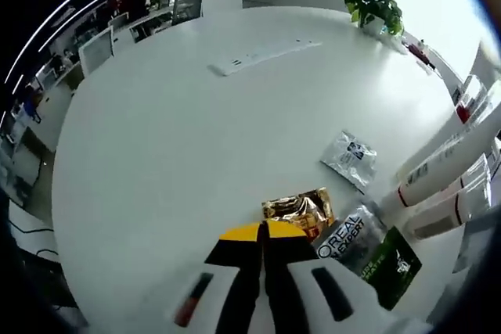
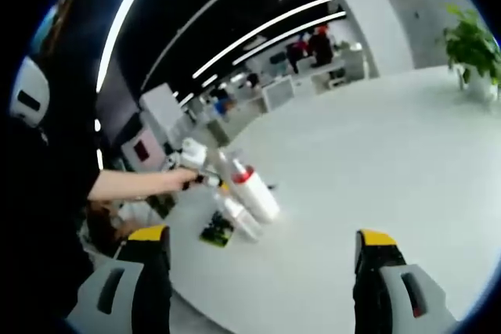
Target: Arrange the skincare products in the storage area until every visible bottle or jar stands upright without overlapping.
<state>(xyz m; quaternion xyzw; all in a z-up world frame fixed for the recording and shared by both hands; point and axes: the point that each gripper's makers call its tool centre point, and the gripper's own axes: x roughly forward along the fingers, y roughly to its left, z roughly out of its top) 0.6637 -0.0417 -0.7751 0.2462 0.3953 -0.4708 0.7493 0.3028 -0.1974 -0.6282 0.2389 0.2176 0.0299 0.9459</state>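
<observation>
White skincare tubes with red bands [image 1: 438,174] lie on their sides on the white table [image 1: 196,162], off to the right of the left gripper [image 1: 264,234] and well ahead of its tips. A dark green L'Oreal sachet [image 1: 376,252] lies flat just right of the left gripper's yellow tips, a gold foil packet [image 1: 300,210] sits right in front of them, and a silver sachet [image 1: 350,158] lies farther ahead to the right. The left gripper's jaws are pressed together with nothing between them. Beyond it a white power strip [image 1: 262,55] and a potted plant [image 1: 374,4] sit at the far side

In the right gripper view, the tubes [image 2: 249,193] lie ahead and left of the right gripper [image 2: 262,252], a hand [image 2: 174,181] touching them. Its jaws are spread wide and hold nothing
</observation>
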